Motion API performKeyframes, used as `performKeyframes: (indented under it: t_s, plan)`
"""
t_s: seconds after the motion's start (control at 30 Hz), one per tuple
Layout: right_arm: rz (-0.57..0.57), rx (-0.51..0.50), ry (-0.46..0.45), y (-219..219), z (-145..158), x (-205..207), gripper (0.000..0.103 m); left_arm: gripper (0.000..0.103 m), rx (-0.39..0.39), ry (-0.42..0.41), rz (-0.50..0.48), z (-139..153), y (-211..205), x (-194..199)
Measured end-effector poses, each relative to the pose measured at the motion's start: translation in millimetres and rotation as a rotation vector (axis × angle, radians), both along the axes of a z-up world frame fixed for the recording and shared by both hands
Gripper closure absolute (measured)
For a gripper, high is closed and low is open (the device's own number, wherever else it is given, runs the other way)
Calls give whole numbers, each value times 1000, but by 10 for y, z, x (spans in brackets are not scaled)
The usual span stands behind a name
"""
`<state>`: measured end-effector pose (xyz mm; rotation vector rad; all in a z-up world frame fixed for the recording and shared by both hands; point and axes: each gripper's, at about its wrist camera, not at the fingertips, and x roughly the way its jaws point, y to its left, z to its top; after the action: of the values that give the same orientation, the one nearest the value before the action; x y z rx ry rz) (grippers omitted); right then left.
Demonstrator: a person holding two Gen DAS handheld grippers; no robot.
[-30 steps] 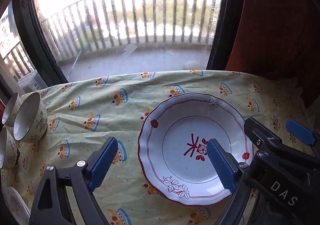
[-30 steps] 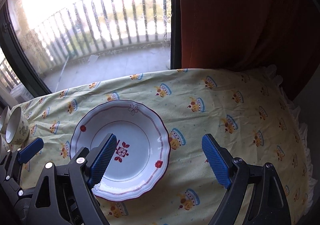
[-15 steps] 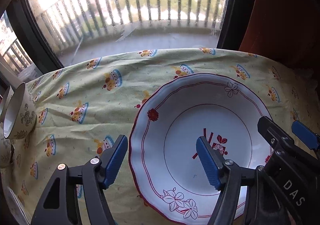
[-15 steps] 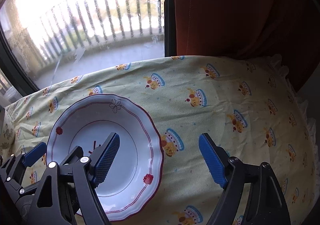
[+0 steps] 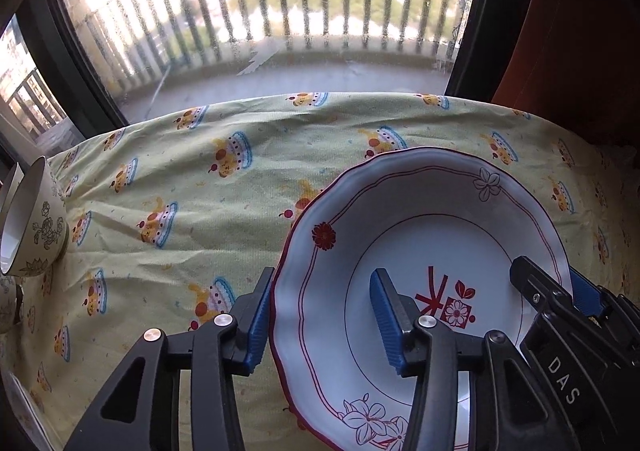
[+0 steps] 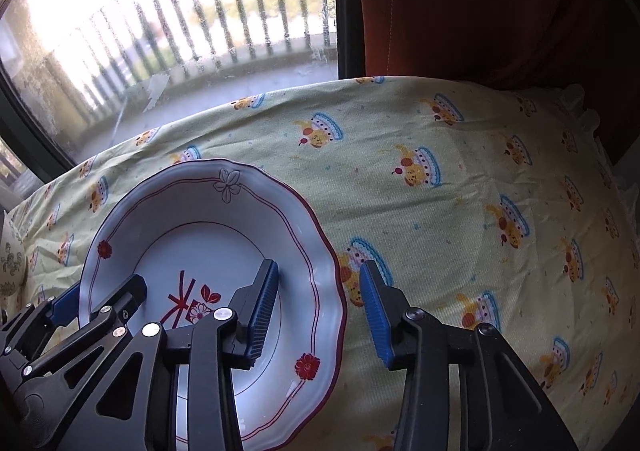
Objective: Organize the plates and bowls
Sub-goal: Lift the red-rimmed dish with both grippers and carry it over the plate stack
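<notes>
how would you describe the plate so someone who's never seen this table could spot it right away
Start at the table under the yellow-green cartoon-print tablecloth by the balcony window. The plate lies between the left hand-held gripper and the right hand-held gripper, each straddling one side of its rim. Unlike the small floral bowls at the left edge, it is wide, scalloped, white with a red rim line and a red centre motif.

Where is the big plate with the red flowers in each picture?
Left wrist view: the plate fills the lower right, its left rim between the left tongs.
Right wrist view: the plate sits lower left, its right rim between the right tongs.
Shared landmark: the outlined flower on the plate's far rim, toward the window railing.
</notes>
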<state>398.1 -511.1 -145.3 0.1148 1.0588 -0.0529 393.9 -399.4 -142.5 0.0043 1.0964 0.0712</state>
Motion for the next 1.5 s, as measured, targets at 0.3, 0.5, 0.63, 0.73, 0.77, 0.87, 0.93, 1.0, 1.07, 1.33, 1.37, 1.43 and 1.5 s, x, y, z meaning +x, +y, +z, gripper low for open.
performKeyframes:
  t_s: [0.3, 0.5, 0.63, 0.73, 0.77, 0.87, 0.93, 1.0, 1.07, 1.33, 1.37, 1.43, 1.5]
  plan:
    - [-21, 11, 35, 57, -13, -14, 59, 54, -10, 45, -34, 6, 52, 12]
    - [-14, 3, 69, 102, 14, -255, 59, 54, -10, 73, -44, 20, 204, -250]
    - [4, 3, 94, 162, 23, -463, 59, 54, -11, 90, -44, 31, 368, -489]
    - [15, -1, 115, 207, 45, -625, 59, 54, -19, 119, -31, 43, 522, -676]
    - [15, -1, 125, 233, 43, -698, 59, 54, -20, 130, -33, 46, 573, -744]
    - [16, 10, 152, 290, 35, -907, 59, 55, -22, 162, -46, 55, 722, -936]
    - [20, 19, 175, 322, 30, -1026, 59, 55, -18, 175, -48, 55, 819, -1074]
    - [33, 20, 190, 362, 30, -1126, 59, 55, -16, 179, -52, 42, 896, -1186]
    - [50, 10, 198, 400, 35, -1207, 59, 55, -13, 170, -63, 46, 936, -1284]
    - [55, -30, 205, 415, 58, -1293, 59, 55, -13, 136, -64, 40, 918, -1339]
    - [69, -30, 199, 435, 57, -1283, 59, 54, -8, 130, -70, 41, 931, -1338]
    - [63, -49, 198, 467, 60, -1250, 59, 55, -5, 137, -61, 43, 945, -1324]
    - [61, -55, 198, 487, 65, -1230, 59, 58, -12, 144, -48, 53, 989, -1328]
